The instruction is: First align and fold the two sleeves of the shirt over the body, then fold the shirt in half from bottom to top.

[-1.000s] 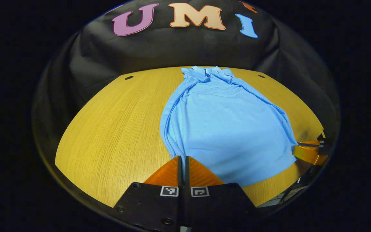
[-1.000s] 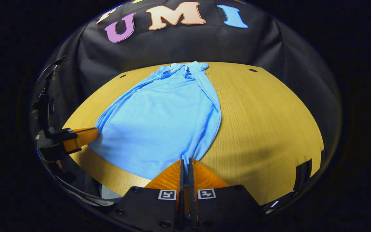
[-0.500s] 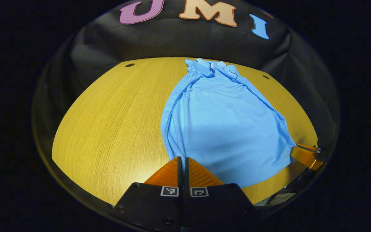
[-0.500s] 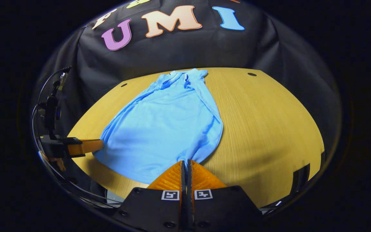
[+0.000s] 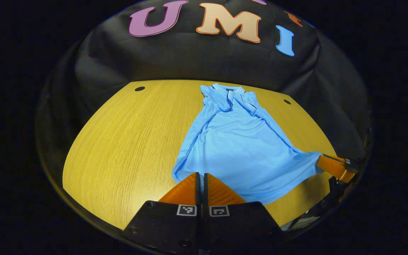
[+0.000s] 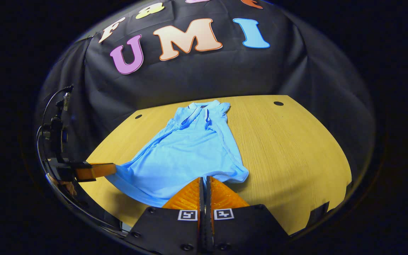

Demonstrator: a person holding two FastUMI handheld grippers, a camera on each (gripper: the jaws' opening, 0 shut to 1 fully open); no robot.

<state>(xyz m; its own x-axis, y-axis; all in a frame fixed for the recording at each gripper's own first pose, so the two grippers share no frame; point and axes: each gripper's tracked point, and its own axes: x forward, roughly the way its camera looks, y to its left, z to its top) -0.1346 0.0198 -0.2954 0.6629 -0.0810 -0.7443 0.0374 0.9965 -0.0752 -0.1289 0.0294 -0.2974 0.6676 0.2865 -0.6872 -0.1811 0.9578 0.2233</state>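
Observation:
A light blue polo shirt (image 5: 239, 145) (image 6: 186, 152) lies on the wooden table (image 5: 126, 141) (image 6: 289, 148), collar at the far end and both sleeves folded over the body. My left gripper (image 5: 200, 174) is shut on the shirt's bottom hem at its left corner. My right gripper (image 6: 204, 178) is shut on the hem at the right corner. The hem hangs lifted between them, stretched taut above the table. In the left gripper view the right gripper (image 5: 335, 166) shows at the far right; in the right gripper view the left gripper (image 6: 94, 170) shows at the left.
Two small dark holes (image 5: 139, 88) (image 5: 287, 101) sit in the table near its far corners. Bare wood lies to either side of the shirt. The table's near edge (image 6: 126, 209) runs just under the lifted hem.
Both grippers have risen and drawn back, lifting the hem off the table. The shirt's lower part has stretched taut and narrower, and the collar now lies flatter.

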